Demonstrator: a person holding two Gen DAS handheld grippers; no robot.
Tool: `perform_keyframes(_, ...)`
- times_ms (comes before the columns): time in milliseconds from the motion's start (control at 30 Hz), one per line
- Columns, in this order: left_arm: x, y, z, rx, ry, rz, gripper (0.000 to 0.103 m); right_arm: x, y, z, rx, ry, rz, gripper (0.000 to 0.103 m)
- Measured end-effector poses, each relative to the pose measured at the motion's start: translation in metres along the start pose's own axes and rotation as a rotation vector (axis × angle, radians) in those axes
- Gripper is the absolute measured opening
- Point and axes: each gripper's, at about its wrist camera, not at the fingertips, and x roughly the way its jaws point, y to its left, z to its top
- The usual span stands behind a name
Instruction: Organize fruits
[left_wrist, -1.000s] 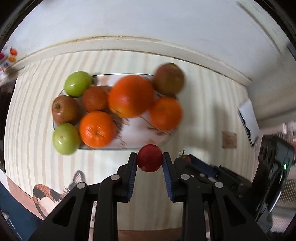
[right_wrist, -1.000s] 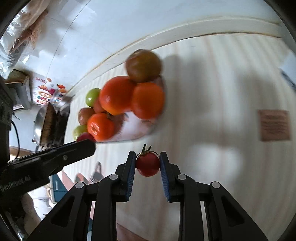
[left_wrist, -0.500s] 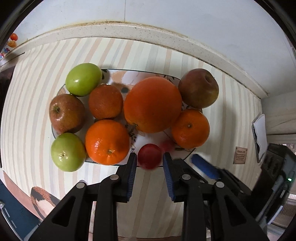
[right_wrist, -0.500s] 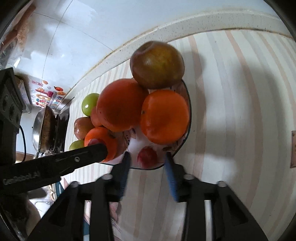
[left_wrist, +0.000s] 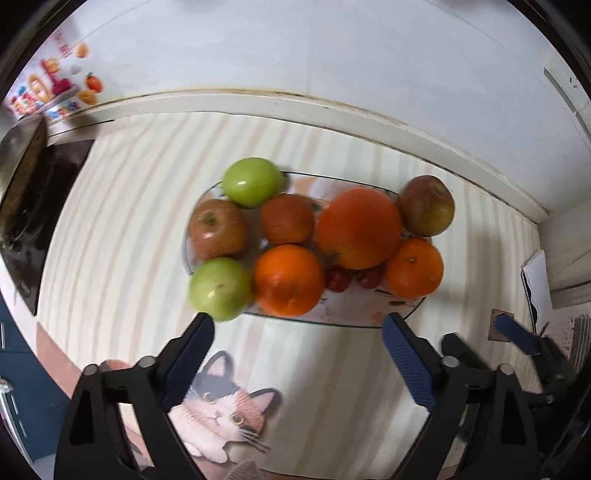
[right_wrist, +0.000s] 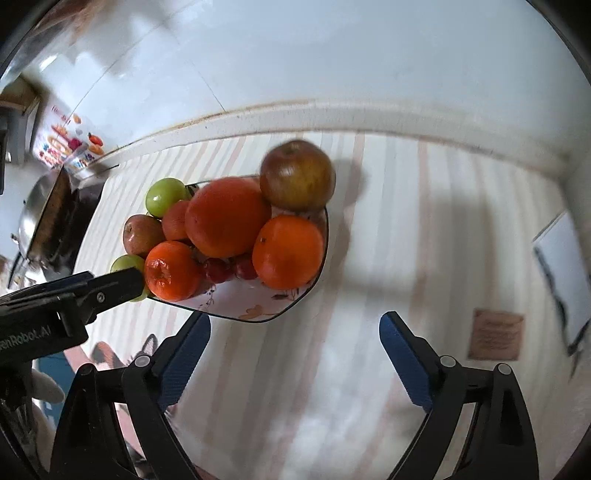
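A glass plate (left_wrist: 332, 321) on the striped tablecloth holds green apples (left_wrist: 253, 181), red apples (left_wrist: 218, 229), oranges (left_wrist: 290, 280) and one large orange (left_wrist: 358, 227). Two small red tomatoes (left_wrist: 338, 278) (right_wrist: 218, 269) lie side by side on the plate between the front oranges. My left gripper (left_wrist: 297, 325) hangs above the plate's near edge, its jaws opening wide with nothing between them. My right gripper (right_wrist: 295, 321) is likewise opening and empty, just in front of the plate rim (right_wrist: 258, 319). One left finger (right_wrist: 110, 286) reaches in beside the plate's left end.
A metal pan (left_wrist: 22, 155) sits on a dark stove at the left. A cat picture (left_wrist: 225, 402) is printed on the cloth near me. A white sheet (right_wrist: 565, 273) and a brown label (right_wrist: 496, 334) lie to the right. A white wall runs behind.
Each gripper was shut on a small red tomato; both have let go onto the plate, opened wide and drawn back and up from it.
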Motion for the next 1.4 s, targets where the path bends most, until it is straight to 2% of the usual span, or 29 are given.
perform_keyframes(233, -0.028, 0.018, -0.023, -0.018, -0.064, 0.026, 0.095, -0.031, 0.019, -0.006, -0.028, -0.051, -0.048, 0.098)
perform_keyframes(467, -0.077, 0.029, -0.053, -0.006, -0.172, 0.034, 0.095, -0.086, 0.040, -0.026, -0.039, -0.135, -0.075, 0.098)
perform_keyframes(667, -0.138, 0.040, -0.098, 0.005, -0.285, 0.045, 0.095, -0.157, 0.067, -0.065, -0.064, -0.235, -0.091, 0.098)
perform_keyframes(967, -0.212, 0.050, -0.175, 0.035, -0.389, 0.031, 0.095, -0.258, 0.091, -0.142, -0.067, -0.344, -0.113, 0.099)
perform_keyframes(1200, -0.253, 0.050, -0.215, 0.031, -0.449, 0.017, 0.095, -0.313, 0.097, -0.188, -0.082, -0.393, -0.125, 0.100)
perform_keyframes(1400, -0.277, 0.047, -0.234, 0.022, -0.493, 0.019, 0.095, -0.342, 0.100, -0.206, -0.103, -0.427, -0.107, 0.100)
